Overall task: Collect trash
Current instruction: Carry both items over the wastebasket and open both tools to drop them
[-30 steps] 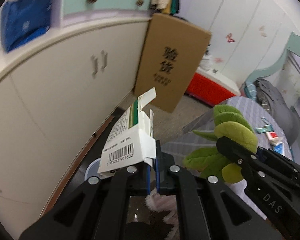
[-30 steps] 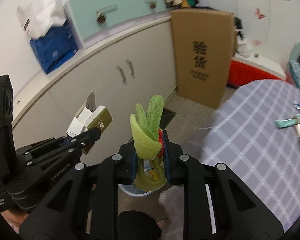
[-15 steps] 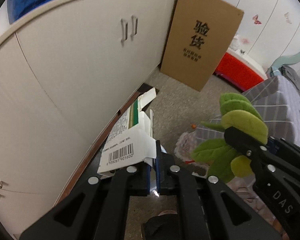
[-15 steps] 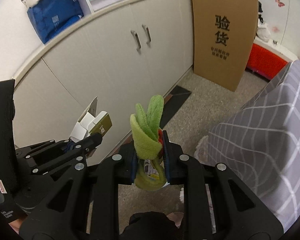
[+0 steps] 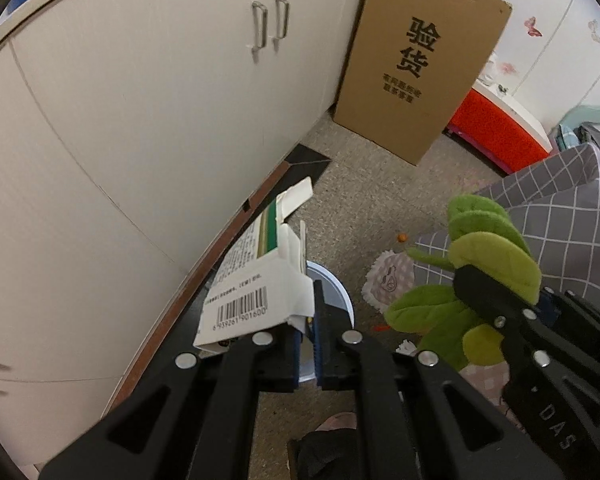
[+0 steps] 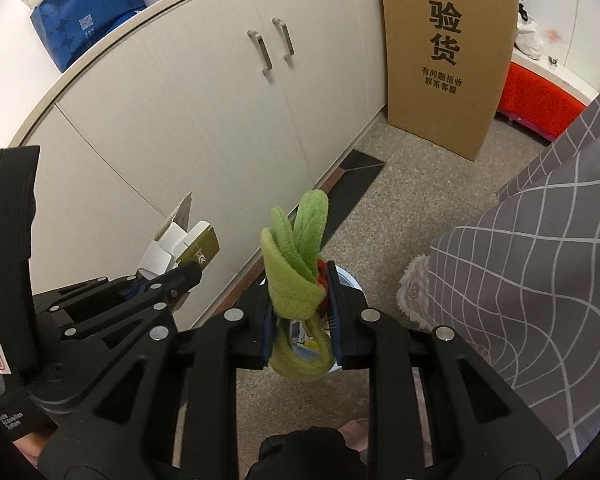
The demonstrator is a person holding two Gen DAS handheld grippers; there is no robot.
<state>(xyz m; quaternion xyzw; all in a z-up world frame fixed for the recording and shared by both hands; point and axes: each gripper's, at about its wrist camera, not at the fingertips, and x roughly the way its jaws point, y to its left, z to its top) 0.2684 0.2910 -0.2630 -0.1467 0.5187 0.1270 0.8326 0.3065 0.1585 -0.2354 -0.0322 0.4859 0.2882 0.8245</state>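
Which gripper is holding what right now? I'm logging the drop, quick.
Left gripper: jaws opening, the white barcode carton between them at the tips.
Right gripper: shut on the green plush leaf toy.

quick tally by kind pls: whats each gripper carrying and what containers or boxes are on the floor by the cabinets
Opened paper cartons held: 1, the white barcode carton at the left gripper, whose jaws are opening
Green plush items held: 1, the plush toy in the right gripper
Bins on the floor: 1, the white bin
Big cardboard boxes: 1, the brown box
Total: 4
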